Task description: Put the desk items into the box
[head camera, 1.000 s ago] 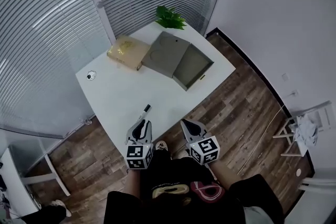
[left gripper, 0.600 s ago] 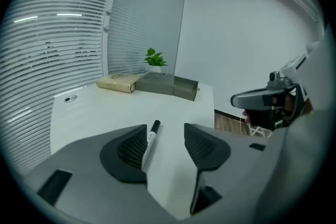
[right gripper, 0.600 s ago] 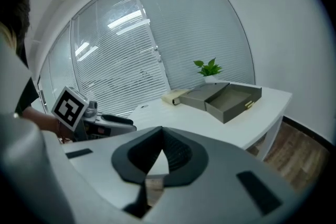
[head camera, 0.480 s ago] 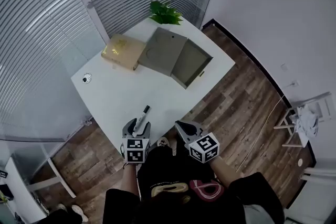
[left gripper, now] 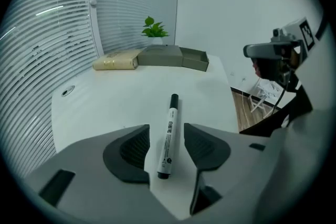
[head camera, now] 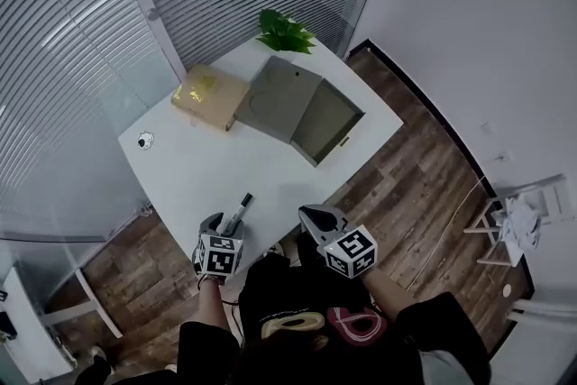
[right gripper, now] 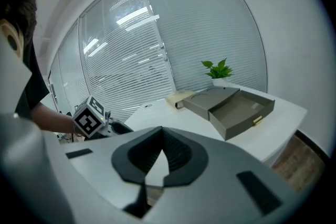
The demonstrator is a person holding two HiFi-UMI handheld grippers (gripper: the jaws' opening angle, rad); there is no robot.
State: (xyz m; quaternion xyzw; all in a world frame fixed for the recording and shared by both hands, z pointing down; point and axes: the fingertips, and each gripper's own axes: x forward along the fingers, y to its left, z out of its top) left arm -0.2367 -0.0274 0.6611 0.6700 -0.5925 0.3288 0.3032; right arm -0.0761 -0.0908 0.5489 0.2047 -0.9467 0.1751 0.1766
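Note:
A black-capped white marker (left gripper: 169,134) lies flat on the white table (head camera: 203,162) near its front edge. My left gripper (left gripper: 166,128) is open, and the marker's near end lies between its pads with a gap on each side. In the head view the marker (head camera: 237,212) sticks out ahead of the left gripper (head camera: 218,225). My right gripper (right gripper: 161,136) is shut and empty, held off the table's front edge (head camera: 313,214). The open grey box (head camera: 329,114) sits at the table's far right, empty, with its lid laid out beside it.
A tan packet (head camera: 206,93) lies left of the box lid. A green plant (head camera: 287,32) stands at the far corner against the blinds. A small round grommet (head camera: 144,140) marks the table's left side. Wooden floor surrounds the table, and a white chair (head camera: 518,221) stands at the right.
My left gripper has come up to the marker, whose near end now lies between its spread jaws. The right gripper has stayed about where it was.

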